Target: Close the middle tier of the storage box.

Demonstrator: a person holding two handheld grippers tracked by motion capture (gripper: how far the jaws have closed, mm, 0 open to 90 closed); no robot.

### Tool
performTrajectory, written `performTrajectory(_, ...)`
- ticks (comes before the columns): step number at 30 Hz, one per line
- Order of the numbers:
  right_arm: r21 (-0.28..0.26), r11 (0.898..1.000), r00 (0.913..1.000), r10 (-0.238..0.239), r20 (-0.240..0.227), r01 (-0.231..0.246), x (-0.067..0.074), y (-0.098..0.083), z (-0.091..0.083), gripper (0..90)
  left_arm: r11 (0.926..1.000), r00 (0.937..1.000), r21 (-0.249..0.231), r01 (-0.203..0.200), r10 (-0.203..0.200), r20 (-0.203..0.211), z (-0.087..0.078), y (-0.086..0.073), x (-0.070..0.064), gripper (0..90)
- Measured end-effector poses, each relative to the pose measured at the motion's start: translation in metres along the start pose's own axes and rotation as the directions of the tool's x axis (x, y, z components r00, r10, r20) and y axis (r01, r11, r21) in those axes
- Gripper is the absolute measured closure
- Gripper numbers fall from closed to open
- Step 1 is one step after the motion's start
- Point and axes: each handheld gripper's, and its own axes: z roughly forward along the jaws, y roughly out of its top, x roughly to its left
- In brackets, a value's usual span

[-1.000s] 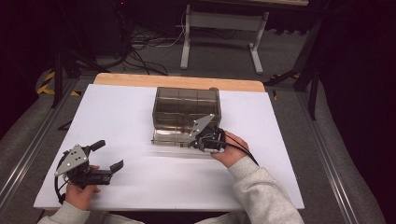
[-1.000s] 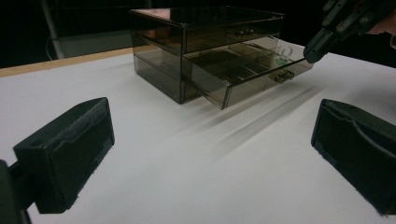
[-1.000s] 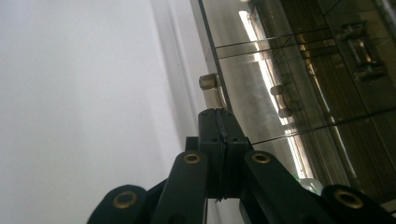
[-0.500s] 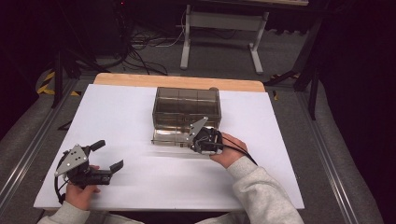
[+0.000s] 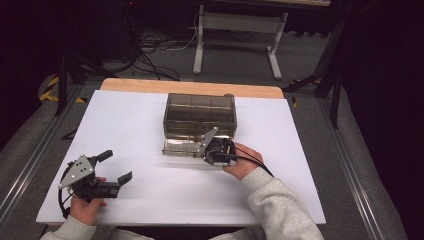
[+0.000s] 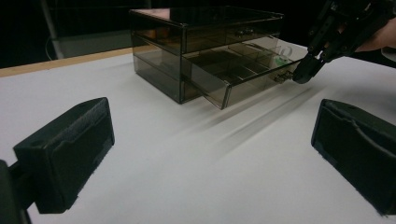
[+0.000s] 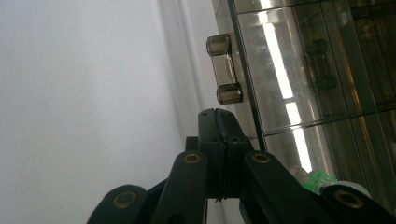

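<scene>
Smoky clear plastic forms the drawer box [image 5: 199, 115]; its lower drawer [image 5: 187, 146] is pulled out toward the person, long side crosswise. At the drawer's front, the right gripper [image 5: 210, 150] is pressed together on nothing. The left gripper [image 5: 114, 166] is spread apart.

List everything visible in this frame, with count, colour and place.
Drawer box: one, smoky clear plastic, table middle.
Drawer: one, same plastic, pulled out of the box, divided into compartments.
Handle: one, smoky clear, on the drawer front.
Green item: one, inside the drawer; kind unclear.
Table: one, white top, wooden far edge.
Stand: one, white, floor behind the table.
Left tongs: black, open, near left of the table.
Right tongs: black, shut, at the drawer front.
</scene>
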Motion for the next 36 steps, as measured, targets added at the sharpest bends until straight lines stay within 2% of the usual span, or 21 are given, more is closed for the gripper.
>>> performTrajectory(21,-0.004,1.000,0.9999,0.008,0.014,-0.008,-0.0001,0.0020,0.0020,90.0,1.0000,1.0000,0.002,-0.008,0.008,0.001,-0.0003,0.0002,0.0009,0.3)
performTrajectory(36,-0.043,0.998,0.9961,0.052,0.070,-0.050,-0.0076,0.0014,-0.0006,90.0,0.9999,0.9999,0.004,-0.013,0.013,-0.002,-0.0003,0.0003,0.0013,0.3)
